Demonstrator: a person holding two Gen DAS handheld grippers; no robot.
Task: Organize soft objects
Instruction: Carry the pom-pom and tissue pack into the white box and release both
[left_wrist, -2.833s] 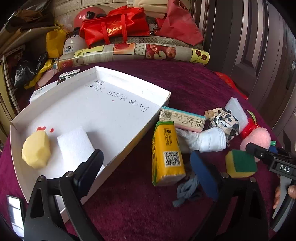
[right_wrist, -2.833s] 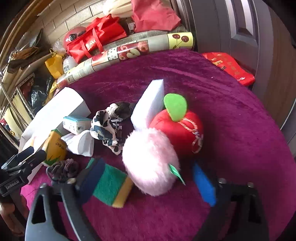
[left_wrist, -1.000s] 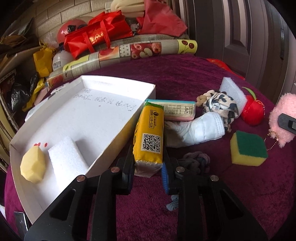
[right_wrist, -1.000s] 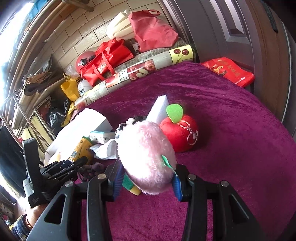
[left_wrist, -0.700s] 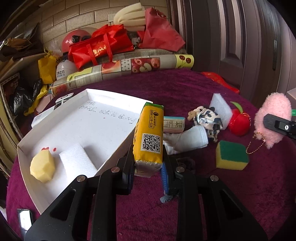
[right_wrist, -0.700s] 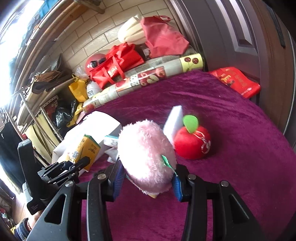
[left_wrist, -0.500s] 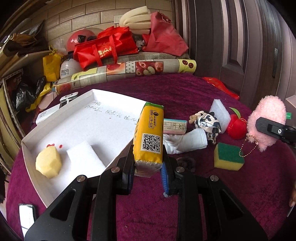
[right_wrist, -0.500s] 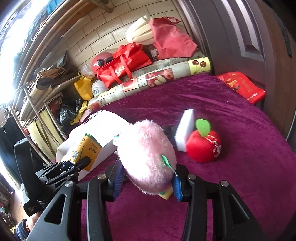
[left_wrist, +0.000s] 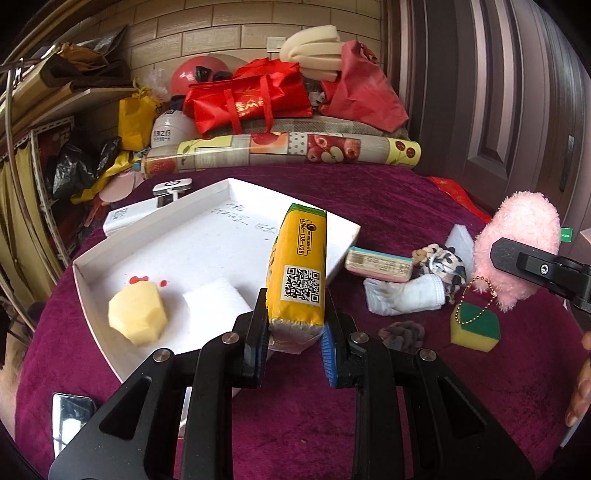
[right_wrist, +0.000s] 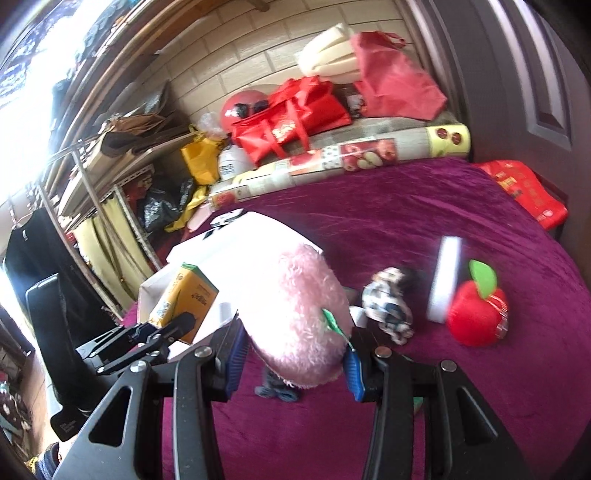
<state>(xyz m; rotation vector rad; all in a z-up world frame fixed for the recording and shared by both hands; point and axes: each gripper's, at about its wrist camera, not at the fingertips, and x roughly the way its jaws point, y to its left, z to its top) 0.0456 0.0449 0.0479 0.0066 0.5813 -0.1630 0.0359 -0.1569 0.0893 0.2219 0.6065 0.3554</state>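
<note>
- Tissue pack (left_wrist: 298, 269), the yellow one with the QR code, is clamped by its near end in the left tool (left_wrist: 295, 341) and held up over the near edge of the white tray (left_wrist: 236, 184).
- Right tool (right_wrist: 293, 363) has its pads squeezed on the pink fluffy plush (right_wrist: 295, 314), also off the desk (right_wrist: 406, 221), hanging just right of the tray.
- Tray already holds a yellow foam lump (left_wrist: 137, 317) and a white foam block (left_wrist: 218, 304), so I'd say we're mid-carry, both loads headed for the tray.
- Still out on the purple cloth: green-and-yellow sponge (left_wrist: 474, 326), white sock (left_wrist: 404, 299), spotted scrunchie (left_wrist: 441, 258), pastel tissue pack (left_wrist: 378, 263), red plush apple (right_wrist: 476, 314), upright white foam slab (right_wrist: 445, 278).
- Next move, my guess: bring each load over bare tray floor, lower it, then let go. The tall pack may tip onto the foam block if dropped on end.
</note>
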